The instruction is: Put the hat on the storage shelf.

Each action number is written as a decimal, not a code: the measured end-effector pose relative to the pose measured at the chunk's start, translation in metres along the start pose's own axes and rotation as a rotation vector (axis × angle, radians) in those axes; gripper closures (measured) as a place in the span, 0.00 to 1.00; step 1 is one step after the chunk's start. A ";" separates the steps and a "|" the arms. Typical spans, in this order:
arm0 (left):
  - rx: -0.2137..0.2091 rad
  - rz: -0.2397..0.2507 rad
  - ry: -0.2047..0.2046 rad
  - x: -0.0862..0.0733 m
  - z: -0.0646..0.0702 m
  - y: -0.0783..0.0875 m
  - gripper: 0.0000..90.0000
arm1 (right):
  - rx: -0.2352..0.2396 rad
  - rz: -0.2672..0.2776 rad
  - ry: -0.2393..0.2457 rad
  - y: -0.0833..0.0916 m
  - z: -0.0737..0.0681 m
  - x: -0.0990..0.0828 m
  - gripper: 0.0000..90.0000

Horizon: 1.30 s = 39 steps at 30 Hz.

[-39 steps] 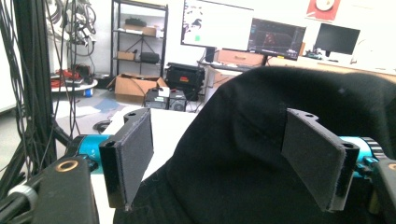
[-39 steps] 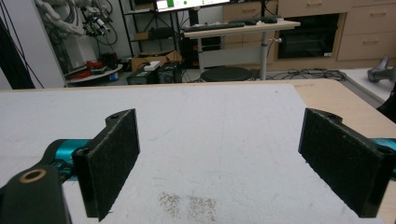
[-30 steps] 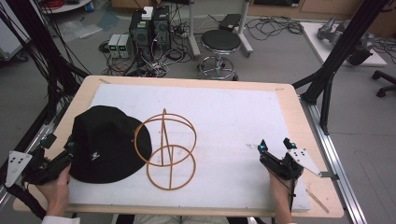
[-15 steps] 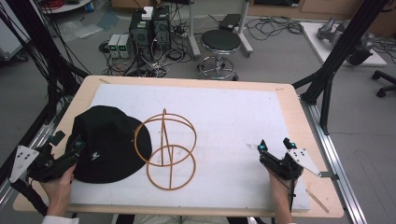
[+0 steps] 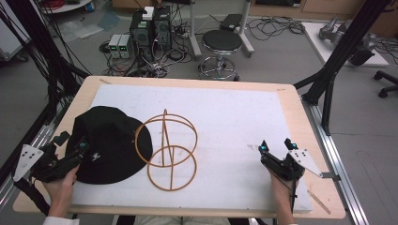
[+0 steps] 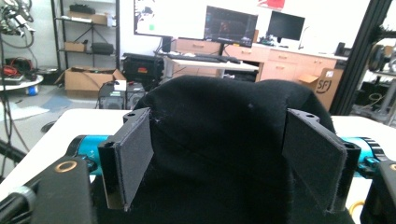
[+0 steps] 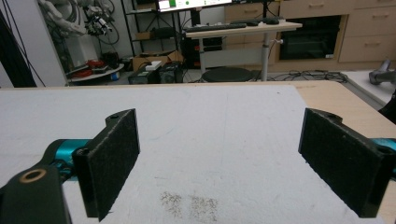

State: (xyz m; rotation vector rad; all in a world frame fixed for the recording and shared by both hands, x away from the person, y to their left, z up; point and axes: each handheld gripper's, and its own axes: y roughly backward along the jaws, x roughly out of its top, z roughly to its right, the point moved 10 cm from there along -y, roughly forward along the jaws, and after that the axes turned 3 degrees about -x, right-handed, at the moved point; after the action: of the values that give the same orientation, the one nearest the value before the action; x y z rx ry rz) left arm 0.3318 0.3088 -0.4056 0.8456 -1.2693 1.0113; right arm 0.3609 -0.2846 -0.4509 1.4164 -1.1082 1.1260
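A black bucket hat (image 5: 107, 143) lies on the white mat at the left, its brim overlapping an orange wire stand (image 5: 167, 143) made of two rings and upright bars. My left gripper (image 5: 70, 143) sits at the hat's left edge, jaws open, with the hat's crown (image 6: 219, 140) rising between and beyond them in the left gripper view. Whether the pads touch the fabric is unclear. My right gripper (image 5: 274, 144) rests open near the mat's front right, with bare mat (image 7: 219, 140) between its jaws.
The white mat (image 5: 225, 117) covers most of the wooden table (image 5: 300, 108). Black frame legs (image 5: 328, 79) stand at the table's right and left. A stool (image 5: 221, 44) and computer boxes (image 5: 150, 28) sit on the floor beyond the far edge.
My left gripper has moved forward and right, up against the hat's left edge. The right gripper, the hat and the wire stand have stayed where they were.
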 end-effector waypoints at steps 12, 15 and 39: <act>-0.048 -0.084 -0.038 -0.012 0.015 -0.010 0.28 | 0.002 -0.002 -0.002 0.000 0.000 0.000 0.13; -0.054 -0.111 -0.045 -0.016 0.017 -0.013 0.28 | 0.002 -0.002 -0.001 0.000 0.000 0.000 0.13; 0.004 -0.268 -0.071 -0.045 0.020 -0.026 0.37 | 0.005 -0.011 0.003 -0.001 -0.002 -0.002 0.13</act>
State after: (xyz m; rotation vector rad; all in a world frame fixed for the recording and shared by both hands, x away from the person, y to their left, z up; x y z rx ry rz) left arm 0.3485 0.2751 -0.4462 1.0320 -1.1761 0.7755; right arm 0.3614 -0.2819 -0.4523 1.4225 -1.0955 1.1230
